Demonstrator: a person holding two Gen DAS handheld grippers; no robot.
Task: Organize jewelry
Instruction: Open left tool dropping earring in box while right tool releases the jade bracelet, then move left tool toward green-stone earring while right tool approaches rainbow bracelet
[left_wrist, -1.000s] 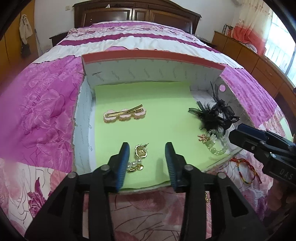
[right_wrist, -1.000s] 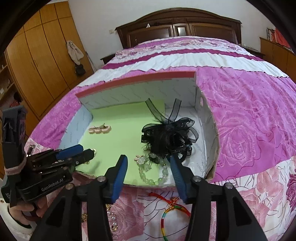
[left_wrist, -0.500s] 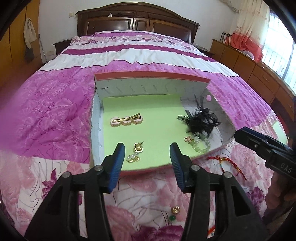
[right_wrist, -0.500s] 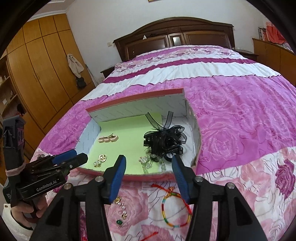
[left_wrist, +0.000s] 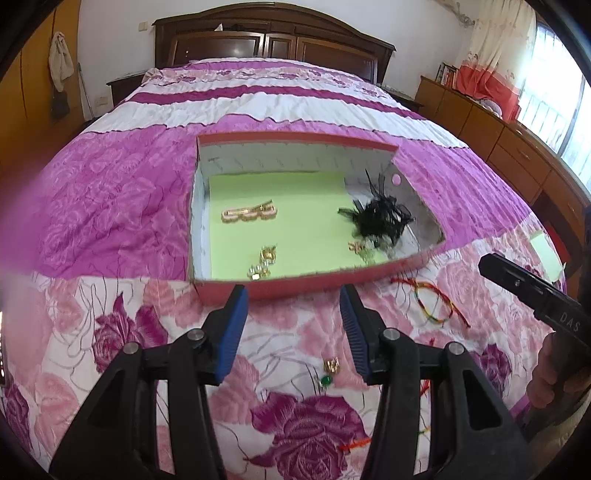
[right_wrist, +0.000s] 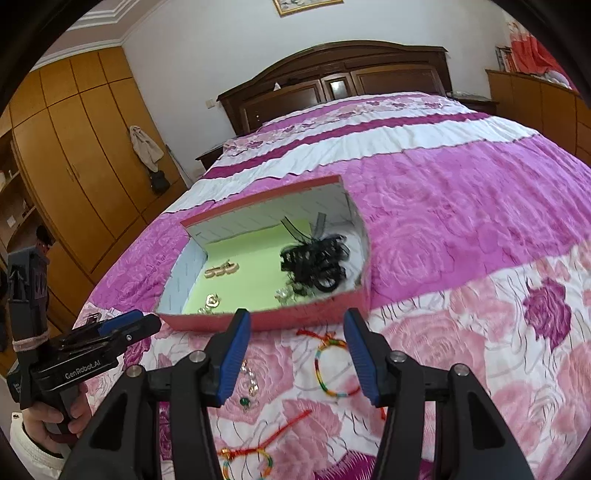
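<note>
Several pieces of jewelry are lying in two groups; inside the red box (left_wrist: 280, 290), on its green liner (left_wrist: 295, 206), a pink-and-gold hair clip (left_wrist: 249, 213) is sitting toward the left, a pair of gold earrings (left_wrist: 263, 263) is resting near the front wall, a black ribbon hair bow (left_wrist: 382, 218) is filling the right side, and a pale bead bracelet (left_wrist: 364, 248) is lying partly under the bow. Outside the box, on the floral bedspread (left_wrist: 110, 206), a multicoloured cord bracelet (right_wrist: 334, 369) is lying just in front of the box, between the fingertips of the right gripper (right_wrist: 301, 358) as its camera sees it; a green-stone earring (left_wrist: 327, 374) is lying nearer the camera, just inside the right fingertip of the left gripper (left_wrist: 293, 332); a second cord bracelet (right_wrist: 245, 459) is showing at the bottom edge of the right wrist view. Both tongs are standing wide and holding nothing, hovering above the bedspread in front of the box; each is appearing at the edge of the other's view, well apart from it. A dark wooden headboard (right_wrist: 332, 81) is closing the far end of the bed; wooden wardrobes (right_wrist: 74, 147) are lining the left wall.
</note>
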